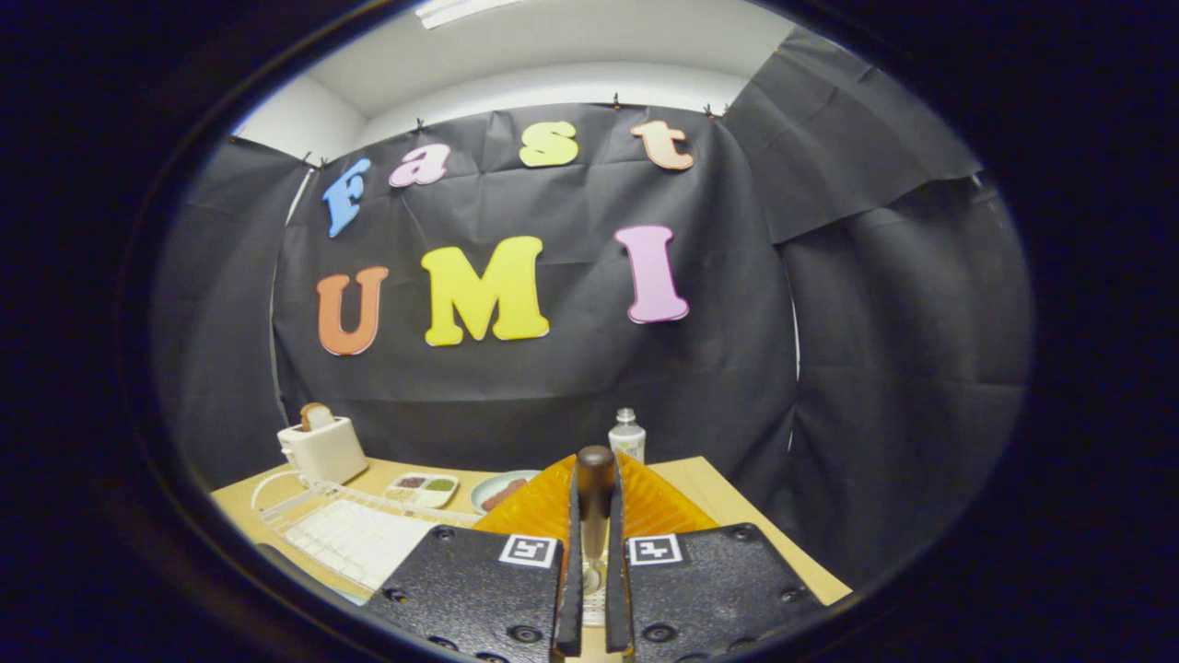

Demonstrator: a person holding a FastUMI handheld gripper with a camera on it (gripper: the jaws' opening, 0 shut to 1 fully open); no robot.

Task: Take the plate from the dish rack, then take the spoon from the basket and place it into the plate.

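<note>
Clamped from both sides, the gripper (pixel 594 516) holds the spoon (pixel 595 502) upright by its dark handle between its fingers. Beyond them lie a round plate (pixel 497 490), a divided tray (pixel 422 489), a white toaster (pixel 322 448) and a small bottle (pixel 627 435). Beside the fingers sits the white dish rack (pixel 345 529). Wooden table (pixel 737 516) ends near the cloth wall.

The claw (pixel 594 516) is raised and points level toward the back of the booth. Its two fingers (pixel 479 580) are drawn close together, both pressing on the upright dark handle of the spoon (pixel 595 488), whose rounded end stands just above the fingertips, between them.
</note>
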